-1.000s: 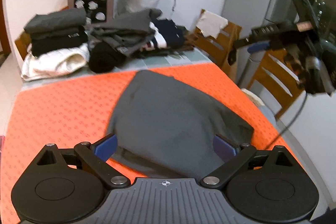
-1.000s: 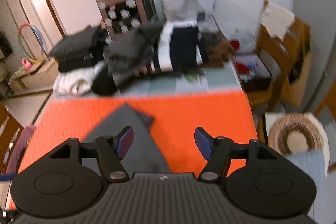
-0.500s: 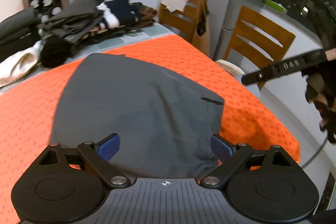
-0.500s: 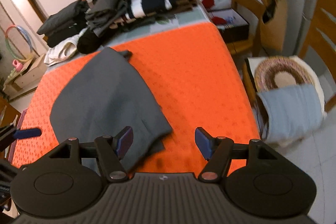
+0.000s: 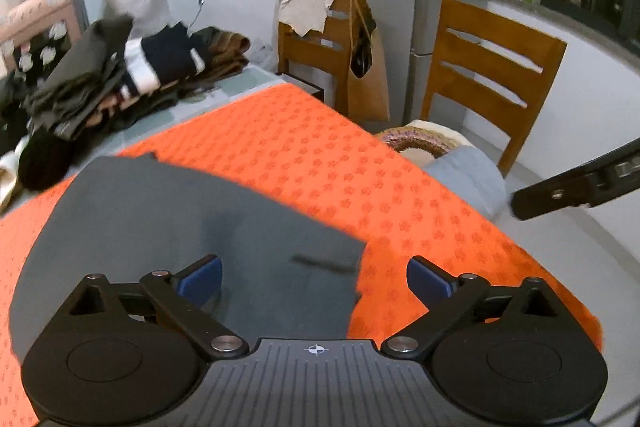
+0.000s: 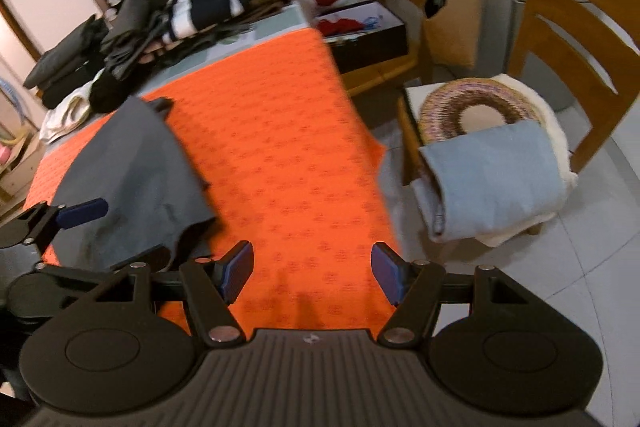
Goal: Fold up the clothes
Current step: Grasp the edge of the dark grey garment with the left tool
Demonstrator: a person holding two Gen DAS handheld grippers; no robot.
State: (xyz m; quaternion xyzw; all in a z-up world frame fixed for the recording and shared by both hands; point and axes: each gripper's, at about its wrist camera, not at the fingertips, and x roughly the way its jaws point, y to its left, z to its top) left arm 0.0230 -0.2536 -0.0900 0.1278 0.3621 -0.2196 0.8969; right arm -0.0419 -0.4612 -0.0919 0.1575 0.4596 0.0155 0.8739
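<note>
Beside the desk (image 6: pixel 280 131), a dark box (image 6: pixel 372 39) holding red items. On the orange-covered desk, the grey garment (image 5: pixel 168 227) lies flat: my left claw (image 5: pixel 316 277), spread, hangs over its near right corner; my right claw (image 6: pixel 312 269), also spread, is over bare orange just right of it. Since half a second ago, both claws have come lower and closer to the cloth.
</note>
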